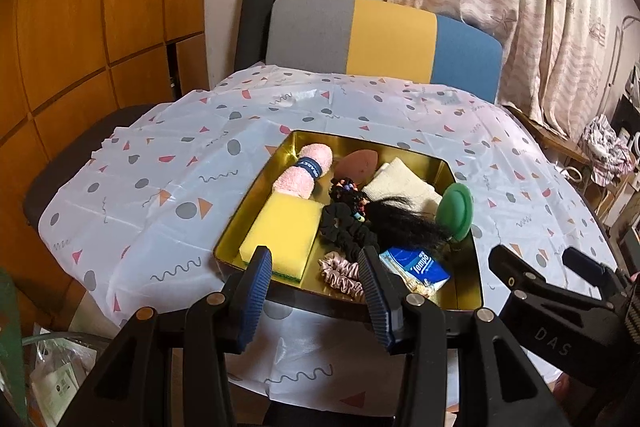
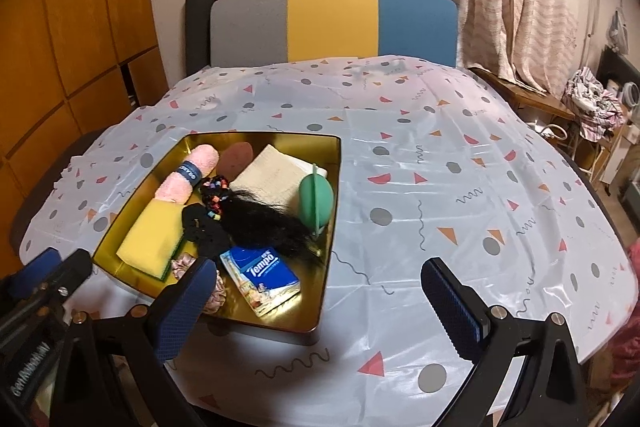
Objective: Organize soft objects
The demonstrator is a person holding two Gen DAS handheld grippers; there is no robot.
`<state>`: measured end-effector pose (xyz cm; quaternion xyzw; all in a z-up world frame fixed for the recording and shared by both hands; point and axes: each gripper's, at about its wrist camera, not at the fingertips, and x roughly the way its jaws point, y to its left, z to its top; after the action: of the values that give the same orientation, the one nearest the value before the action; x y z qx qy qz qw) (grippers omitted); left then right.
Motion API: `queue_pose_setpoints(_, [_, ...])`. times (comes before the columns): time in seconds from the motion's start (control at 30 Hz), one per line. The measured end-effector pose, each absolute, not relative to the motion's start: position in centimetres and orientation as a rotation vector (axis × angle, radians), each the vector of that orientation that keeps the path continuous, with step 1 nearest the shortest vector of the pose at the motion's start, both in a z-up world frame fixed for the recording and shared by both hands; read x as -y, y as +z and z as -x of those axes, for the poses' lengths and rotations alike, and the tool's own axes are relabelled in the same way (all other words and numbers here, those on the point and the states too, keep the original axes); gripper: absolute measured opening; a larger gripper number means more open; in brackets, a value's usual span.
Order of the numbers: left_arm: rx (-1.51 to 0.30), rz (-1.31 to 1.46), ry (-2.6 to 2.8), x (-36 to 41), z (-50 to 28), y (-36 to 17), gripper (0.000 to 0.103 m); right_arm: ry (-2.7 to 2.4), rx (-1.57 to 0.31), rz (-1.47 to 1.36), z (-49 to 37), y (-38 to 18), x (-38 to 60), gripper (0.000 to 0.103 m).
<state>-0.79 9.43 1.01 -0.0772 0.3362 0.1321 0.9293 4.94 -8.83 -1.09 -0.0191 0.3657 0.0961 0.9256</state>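
Right hand-held gripper (image 2: 316, 301): bare tablecloth (image 2: 460, 163)

The blue tissue pack (image 2: 260, 281) in the gold tin (image 2: 326, 227) is showing the brand "Tempo" in white letters; in the left wrist view the same pack (image 1: 416, 267) is showing it too. The dark band (image 2: 191, 171) around the pink towel roll (image 2: 188, 175) is carrying white letters, but they are too small to read fully. The black body of the right gripper (image 1: 560, 279) is showing the raised letters "DAS" in the left wrist view.
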Motion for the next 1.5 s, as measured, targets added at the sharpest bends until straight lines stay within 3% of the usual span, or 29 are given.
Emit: queue_pose_setpoints(1.5, [-0.699,0.123,0.28,-9.09,0.76,0.73,0.045,0.223,-0.76,0.035,-4.75,-1.03,8.5,0.103])
